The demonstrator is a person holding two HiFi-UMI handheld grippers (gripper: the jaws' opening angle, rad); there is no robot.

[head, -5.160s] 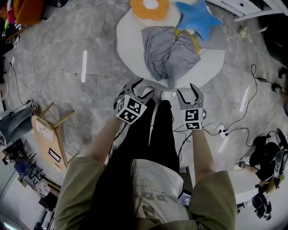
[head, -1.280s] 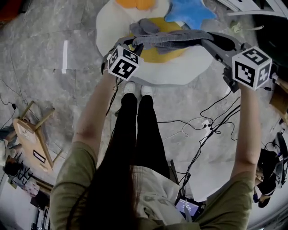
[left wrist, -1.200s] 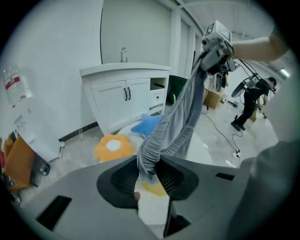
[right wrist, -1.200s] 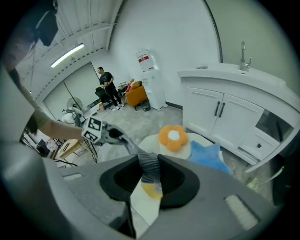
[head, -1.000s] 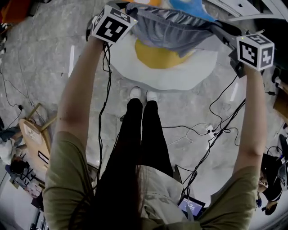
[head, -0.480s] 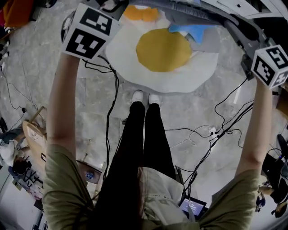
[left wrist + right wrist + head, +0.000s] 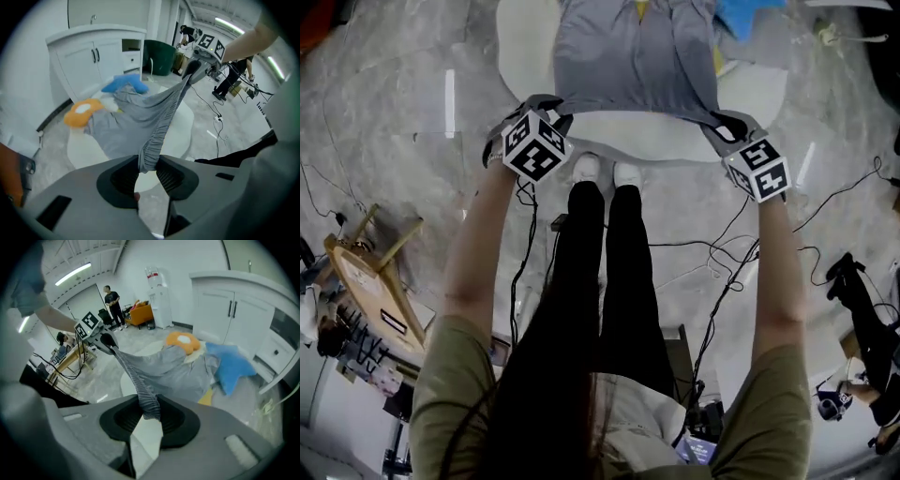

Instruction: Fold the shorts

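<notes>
I see shorts (image 7: 633, 56) pulled wide sideways, legs pointing away | left gripper (image 7: 148, 165) pinches them | right gripper (image 7: 149, 409) pinches them too

The left arm (image 7: 483, 253) and right arm (image 7: 778, 272) reached forward and down, held well apart. The left tool (image 7: 148, 165) and right tool (image 7: 149, 409) pointed steeply downward, each with jaws clamped on the waistband of the shorts (image 7: 633, 56).

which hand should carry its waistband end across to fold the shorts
Probably right: right tool and left tool both clamp the shorts, but the blue cushion crowds the right side, so fold leftward.
</notes>
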